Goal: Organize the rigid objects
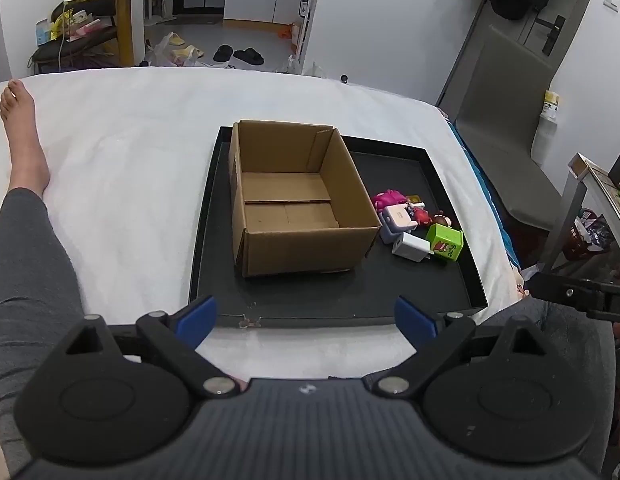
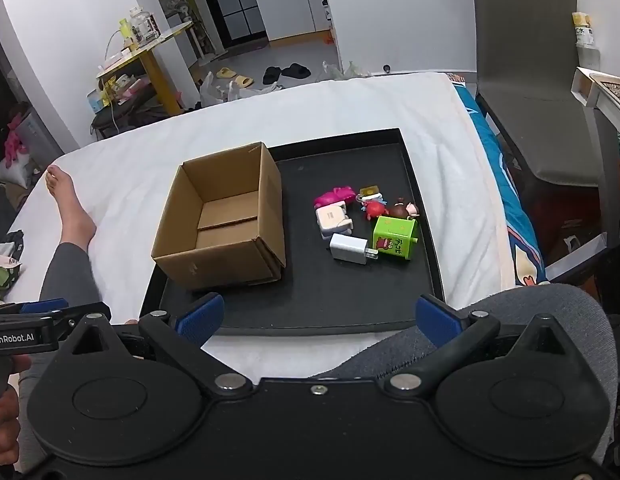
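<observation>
Nearest the cameras, the left gripper (image 1: 306, 316) and right gripper (image 2: 318, 316) hover over the near edge of the black tray (image 2: 330, 312), jaws spread wide on both, nothing between the blue pads. The person's grey-clad legs flank the tray on the white bed cover (image 1: 122, 184). On the tray's left half an open cardboard box (image 1: 294, 200) sits upright, nothing inside. Just beside the box, toward the tray's right edge, small items cluster: a white charger (image 2: 348, 249) touching a green cube (image 2: 392, 240), behind them a second white adapter (image 2: 330, 218), a pink toy (image 2: 336, 196), a red figure (image 2: 374, 209) and a brown figure (image 2: 402, 209). A bare foot (image 1: 20, 128) lies at the bed's far left.
</observation>
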A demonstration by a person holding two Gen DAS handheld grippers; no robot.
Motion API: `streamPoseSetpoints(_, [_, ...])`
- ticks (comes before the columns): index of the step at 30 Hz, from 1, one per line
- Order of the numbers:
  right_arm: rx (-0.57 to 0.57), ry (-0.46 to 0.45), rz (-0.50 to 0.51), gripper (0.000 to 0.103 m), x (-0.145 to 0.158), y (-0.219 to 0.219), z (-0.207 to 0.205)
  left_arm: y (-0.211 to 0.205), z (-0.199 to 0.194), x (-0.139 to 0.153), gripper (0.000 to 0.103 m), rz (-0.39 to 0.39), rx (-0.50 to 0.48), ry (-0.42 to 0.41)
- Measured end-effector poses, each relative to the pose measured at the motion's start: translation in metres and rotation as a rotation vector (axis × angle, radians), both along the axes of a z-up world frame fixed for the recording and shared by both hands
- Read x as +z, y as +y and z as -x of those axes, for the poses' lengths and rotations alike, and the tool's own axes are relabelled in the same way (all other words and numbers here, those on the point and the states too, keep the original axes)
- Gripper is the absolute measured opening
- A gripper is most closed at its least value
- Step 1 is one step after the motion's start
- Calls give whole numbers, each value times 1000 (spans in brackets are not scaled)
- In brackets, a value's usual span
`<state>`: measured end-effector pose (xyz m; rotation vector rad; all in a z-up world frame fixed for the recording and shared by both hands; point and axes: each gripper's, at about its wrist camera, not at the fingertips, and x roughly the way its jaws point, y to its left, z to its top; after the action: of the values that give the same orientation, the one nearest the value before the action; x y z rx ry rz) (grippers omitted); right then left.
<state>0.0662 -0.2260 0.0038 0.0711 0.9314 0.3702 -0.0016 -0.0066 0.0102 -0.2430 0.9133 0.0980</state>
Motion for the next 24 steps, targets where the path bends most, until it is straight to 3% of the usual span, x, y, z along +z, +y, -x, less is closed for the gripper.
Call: streamPoseSetpoints(24, [-11,-6,10,103,-3,-4,-1,-4,-1,-7,95,8,-9,-4])
